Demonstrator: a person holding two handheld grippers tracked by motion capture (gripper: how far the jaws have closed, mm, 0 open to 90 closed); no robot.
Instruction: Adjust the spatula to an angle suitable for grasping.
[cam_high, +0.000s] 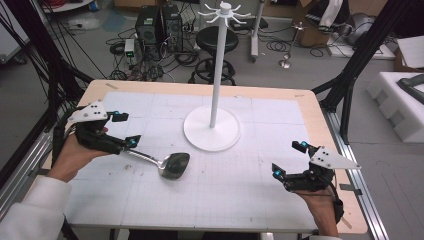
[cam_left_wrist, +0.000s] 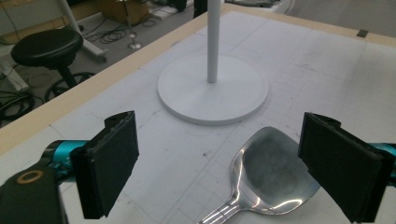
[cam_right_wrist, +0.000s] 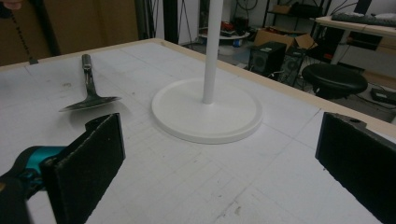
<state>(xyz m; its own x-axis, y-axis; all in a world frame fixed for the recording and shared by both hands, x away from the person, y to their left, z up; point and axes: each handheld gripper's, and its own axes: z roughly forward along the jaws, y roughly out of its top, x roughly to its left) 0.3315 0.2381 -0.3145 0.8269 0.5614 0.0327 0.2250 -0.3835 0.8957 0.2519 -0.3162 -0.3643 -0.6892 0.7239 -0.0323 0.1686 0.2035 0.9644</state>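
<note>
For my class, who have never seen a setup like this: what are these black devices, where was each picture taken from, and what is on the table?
A person holds a hand-held two-jaw gripper in each hand. One picture looks down from above the table; the other two come from cameras riding on each gripper, looking along its black jaws. The left gripper is at the handle of a metal spoon, its jaws wide; a firm grip cannot be told. The right gripper is open and holds nothing. A white stand with hooks on top sits mid-table.
</note>
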